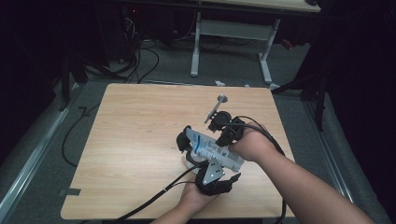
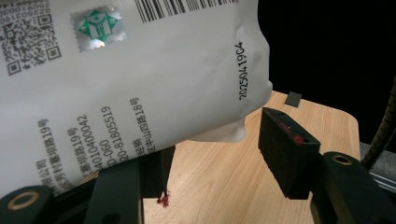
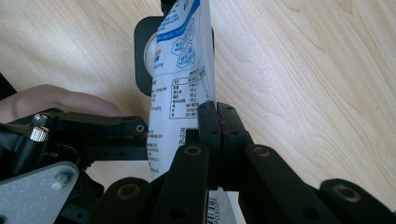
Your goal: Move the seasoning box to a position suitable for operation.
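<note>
A white pouch [image 1: 212, 149] with blue print and a barcode hangs tilted above the table's front right part. My right gripper [image 1: 225, 139] comes in from the right and is shut on the pouch's edge. In the right gripper view its jaws [image 3: 217, 116] press together on that edge of the pouch [image 3: 182, 70]. My left gripper [image 1: 198, 161] reaches up from the front edge, under the pouch. In the left gripper view its jaws [image 2: 224, 158] stand wide open, and the pouch [image 2: 130, 79] hangs just above the left one, with only its lower corner over the gap.
A black square object [image 3: 141, 51] with a white round part lies on the wooden table [image 1: 140, 121] under the pouch's far end. A small grey tape piece [image 1: 70, 192] sits near the front left corner. White desk legs [image 1: 196, 46] and cables stand beyond the table.
</note>
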Action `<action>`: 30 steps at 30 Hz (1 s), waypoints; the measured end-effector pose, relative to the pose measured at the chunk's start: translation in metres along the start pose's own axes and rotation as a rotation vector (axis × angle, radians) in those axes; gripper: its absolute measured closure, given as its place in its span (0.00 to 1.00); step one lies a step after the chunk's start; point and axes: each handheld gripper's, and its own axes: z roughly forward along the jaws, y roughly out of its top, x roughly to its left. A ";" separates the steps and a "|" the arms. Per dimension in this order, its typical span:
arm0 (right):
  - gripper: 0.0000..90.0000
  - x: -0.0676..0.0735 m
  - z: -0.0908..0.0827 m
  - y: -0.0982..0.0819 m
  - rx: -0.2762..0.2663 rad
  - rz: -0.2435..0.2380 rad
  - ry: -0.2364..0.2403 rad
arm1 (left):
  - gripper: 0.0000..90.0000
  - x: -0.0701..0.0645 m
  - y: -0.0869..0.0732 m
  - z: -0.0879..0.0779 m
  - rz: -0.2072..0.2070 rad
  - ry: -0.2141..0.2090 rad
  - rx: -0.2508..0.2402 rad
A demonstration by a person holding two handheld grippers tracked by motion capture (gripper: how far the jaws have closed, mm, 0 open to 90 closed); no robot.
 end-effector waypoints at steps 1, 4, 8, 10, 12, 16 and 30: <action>1.00 0.000 0.000 0.000 0.001 0.001 0.000 | 0.52 0.000 0.000 0.000 0.000 0.000 0.000; 1.00 0.000 0.000 0.000 0.000 0.001 0.000 | 0.52 0.000 0.000 0.000 -0.002 0.001 -0.002; 1.00 0.000 0.000 0.000 0.000 0.000 0.001 | 0.52 0.000 0.000 0.000 -0.002 0.001 -0.003; 1.00 0.000 0.000 0.001 0.000 -0.001 0.001 | 0.52 0.000 0.000 0.000 -0.003 0.001 -0.004; 1.00 0.000 0.000 0.001 0.001 0.001 0.001 | 0.52 0.000 0.000 0.000 -0.004 0.001 -0.004; 1.00 0.001 0.000 0.002 0.006 0.005 -0.004 | 0.52 0.000 0.001 0.000 -0.005 0.001 -0.005; 1.00 0.001 0.000 0.004 0.009 -0.002 -0.011 | 0.52 0.000 0.001 0.001 -0.009 0.005 -0.012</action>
